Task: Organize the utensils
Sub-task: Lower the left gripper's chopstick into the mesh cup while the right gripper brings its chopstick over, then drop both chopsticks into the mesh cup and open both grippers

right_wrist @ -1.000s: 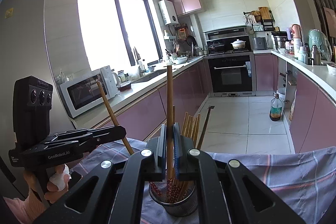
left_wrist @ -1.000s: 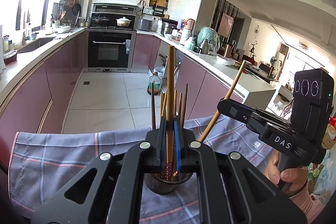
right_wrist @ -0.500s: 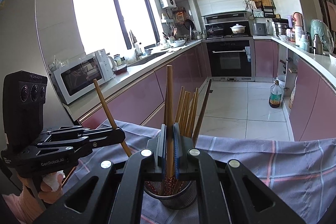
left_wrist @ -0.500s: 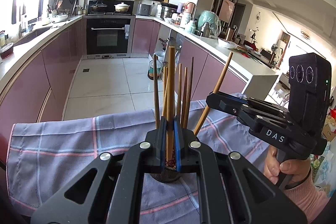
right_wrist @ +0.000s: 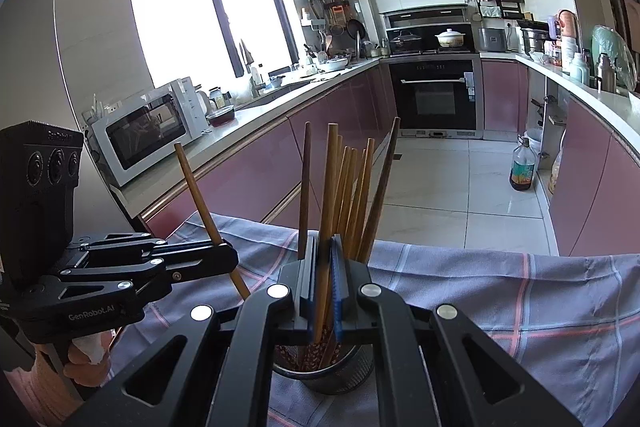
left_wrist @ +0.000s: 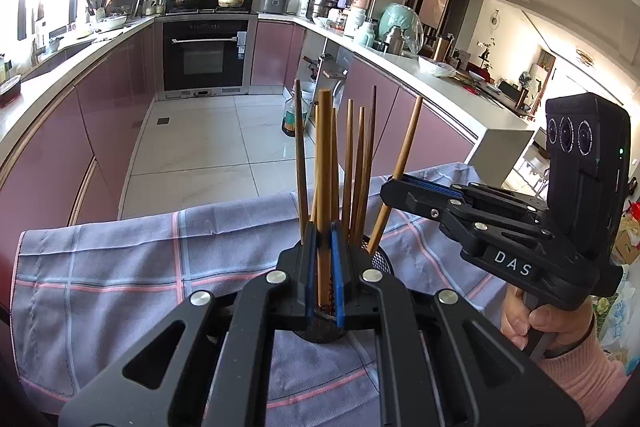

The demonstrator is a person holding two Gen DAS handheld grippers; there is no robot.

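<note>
**Pink-cabinet kitchen, checked cloth, a chopstick in each pair of tongs**

A long kitchen with pink cabinet fronts, a built-in oven (left_wrist: 205,55) at the far end and a white microwave (right_wrist: 146,131) on the counter by the window lies behind a grey-blue checked cloth (left_wrist: 120,267) with pink lines, spread over the near surface. On the cloth stands a dark mesh utensil holder (right_wrist: 340,371), and a bundle of wooden chopsticks (right_wrist: 352,195) rises upright from it, fanned slightly.

The left gripper (left_wrist: 324,271) is closed on one light wooden chopstick (left_wrist: 324,163), which stands vertical between its blue-padded jaws, directly above the holder; its lower end reaches down toward the holder's mouth, though the fingers hide whether it touches bottom.

The right gripper (right_wrist: 322,283) is likewise clamped on a wooden chopstick (right_wrist: 329,187), held nearly upright, its patterned lower end inside the holder among the others.

Each view shows the other gripper from the side, its stick slanting outward at the top and down toward the holder. A bottle (right_wrist: 522,171) stands on the tiled floor beside the right-hand cabinets
</note>
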